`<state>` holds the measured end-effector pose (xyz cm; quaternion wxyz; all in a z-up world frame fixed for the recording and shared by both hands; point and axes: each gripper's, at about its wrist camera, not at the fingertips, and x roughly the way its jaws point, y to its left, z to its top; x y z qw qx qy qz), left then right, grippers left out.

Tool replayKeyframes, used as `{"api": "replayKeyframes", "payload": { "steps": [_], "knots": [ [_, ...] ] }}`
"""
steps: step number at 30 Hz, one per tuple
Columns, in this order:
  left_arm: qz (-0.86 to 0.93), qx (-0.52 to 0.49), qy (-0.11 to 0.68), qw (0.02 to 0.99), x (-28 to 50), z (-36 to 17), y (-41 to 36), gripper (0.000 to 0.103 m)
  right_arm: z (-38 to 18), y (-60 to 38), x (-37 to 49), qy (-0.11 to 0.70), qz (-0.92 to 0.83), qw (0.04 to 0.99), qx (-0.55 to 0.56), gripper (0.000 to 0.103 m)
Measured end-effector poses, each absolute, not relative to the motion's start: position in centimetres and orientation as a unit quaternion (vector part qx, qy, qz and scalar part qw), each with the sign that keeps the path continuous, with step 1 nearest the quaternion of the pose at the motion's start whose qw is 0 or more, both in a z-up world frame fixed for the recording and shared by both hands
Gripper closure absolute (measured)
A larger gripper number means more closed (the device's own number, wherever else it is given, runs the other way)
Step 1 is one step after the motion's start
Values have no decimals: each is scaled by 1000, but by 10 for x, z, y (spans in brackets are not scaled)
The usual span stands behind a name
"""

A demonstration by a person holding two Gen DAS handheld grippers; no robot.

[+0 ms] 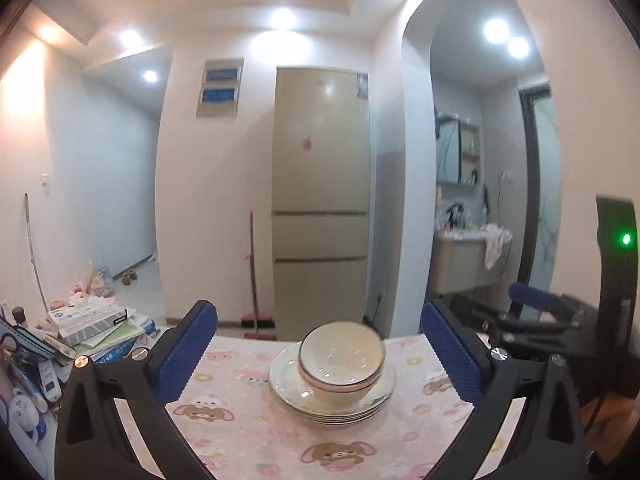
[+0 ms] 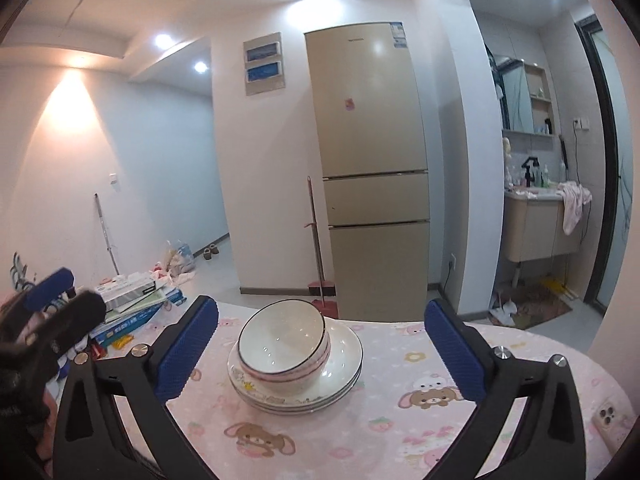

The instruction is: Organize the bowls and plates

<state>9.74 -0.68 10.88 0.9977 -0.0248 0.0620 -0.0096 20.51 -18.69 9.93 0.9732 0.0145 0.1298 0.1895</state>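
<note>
Since the bowls (image 1: 342, 364) already sit nested on the stacked plates (image 1: 332, 396) mid-tabletop (image 1: 240, 432), the sorting looks finished — nothing loose shows. Both the left tool (image 1: 320, 352) and right tool (image 2: 322, 350) gape wide, empty, short of the stack.

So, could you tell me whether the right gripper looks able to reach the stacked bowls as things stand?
Probably yes: the right gripper is open, and nothing lies between it and the bowls sitting on the plates.

Black gripper (image 1: 320, 354) frames, blue textured fingers (image 1: 186, 354), silver screws.
</note>
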Motion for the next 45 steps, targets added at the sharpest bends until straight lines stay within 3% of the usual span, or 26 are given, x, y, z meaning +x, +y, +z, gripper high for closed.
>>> {"api": "replayKeyframes", "payload": {
  "steps": [10,17,25,45],
  "knots": [
    [6,16,-1,1000,42,91,-9,0,91,-203,154,81,217,972,28,0],
    [16,21,8,1000,40,58,5,0,59,-204,135,45,217,975,32,0],
    [9,19,34,999,48,18,14,0,22,-185,135,58,214,975,-9,0],
    [22,7,31,999,43,12,18,0,12,-190,134,79,209,975,-10,0]
  ]
}}
